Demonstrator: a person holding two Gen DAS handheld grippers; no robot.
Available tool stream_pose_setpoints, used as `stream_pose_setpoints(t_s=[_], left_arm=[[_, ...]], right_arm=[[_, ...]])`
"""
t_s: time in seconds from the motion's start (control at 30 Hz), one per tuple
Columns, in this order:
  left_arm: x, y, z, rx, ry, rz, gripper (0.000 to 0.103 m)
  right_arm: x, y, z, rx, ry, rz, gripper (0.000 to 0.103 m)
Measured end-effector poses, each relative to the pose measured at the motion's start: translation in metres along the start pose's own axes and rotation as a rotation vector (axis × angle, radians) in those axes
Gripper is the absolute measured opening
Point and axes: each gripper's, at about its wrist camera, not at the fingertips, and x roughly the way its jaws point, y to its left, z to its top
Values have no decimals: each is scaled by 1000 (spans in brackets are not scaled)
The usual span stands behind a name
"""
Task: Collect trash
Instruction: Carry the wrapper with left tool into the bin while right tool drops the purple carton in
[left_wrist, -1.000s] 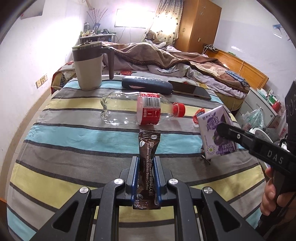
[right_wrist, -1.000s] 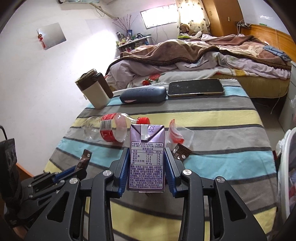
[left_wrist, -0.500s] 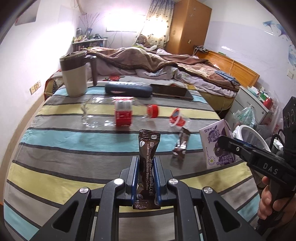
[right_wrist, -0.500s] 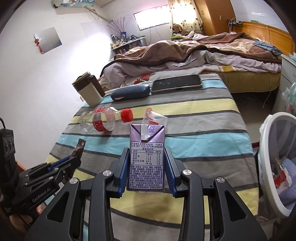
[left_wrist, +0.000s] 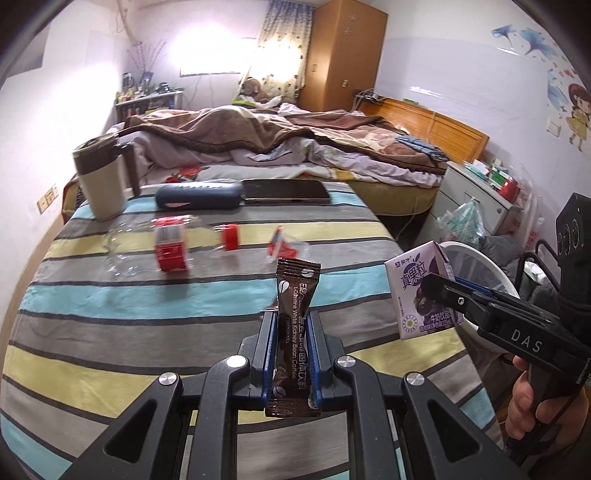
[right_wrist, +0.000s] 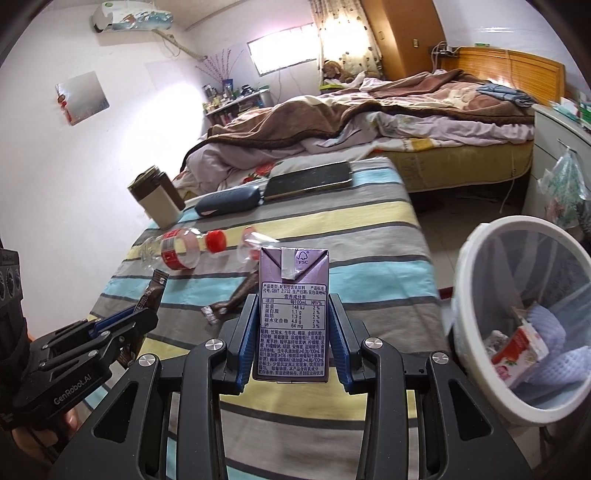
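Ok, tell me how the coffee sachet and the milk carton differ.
The coffee sachet is dark brown; the milk carton is purple. The sachet is thin and flat, the carton a boxy block. The left gripper clamps the sachet with jaws nearly together; the right gripper holds the carton with jaws wider. Both stand upright, gripped.

walls: pale, cartoon stickers (left_wrist: 570, 110) at right | window (left_wrist: 207, 55): bright, glaring; dotted curtain (left_wrist: 282, 55) beside it | wardrobe (left_wrist: 343, 55): wooden, far corner | bed (left_wrist: 295, 147): unmade, brown blanket, wooden headboard (left_wrist: 436, 129) | air conditioner (right_wrist: 131, 16): high on the wall | shelf (left_wrist: 147, 99): cluttered, under the window | floor (right_wrist: 461, 218): light tiles
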Motion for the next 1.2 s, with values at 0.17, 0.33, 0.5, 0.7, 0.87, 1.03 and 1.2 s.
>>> stream_pose_setpoints(t_s=[0.17, 0.33, 0.5, 0.7, 0.87, 1.03, 1.2], left_arm=[[2, -23, 1, 25, -2, -25, 16], [7, -46, 2, 50, -1, -52, 16], [11, -75, 6, 94, -5, -86, 16], [18, -110, 13, 140, -8, -129, 16], [26, -138, 17, 176, -5, -167, 16], [37, -170, 19, 212, 7, -210, 16], [52, -200, 21, 242, 21, -257, 16]], right_arm=[[-11, -17, -1, 22, -17, -17, 38], [-22, -31, -2, 38, -35, -38, 38], [-37, -47, -1, 58, -64, -64, 38], [-50, -73, -1, 101, -89, -106, 38], [-61, -95, -2, 132, -106, -135, 38], [-67, -119, -2, 175, -115, -171, 38], [-75, -142, -5, 196, -114, -218, 38]])
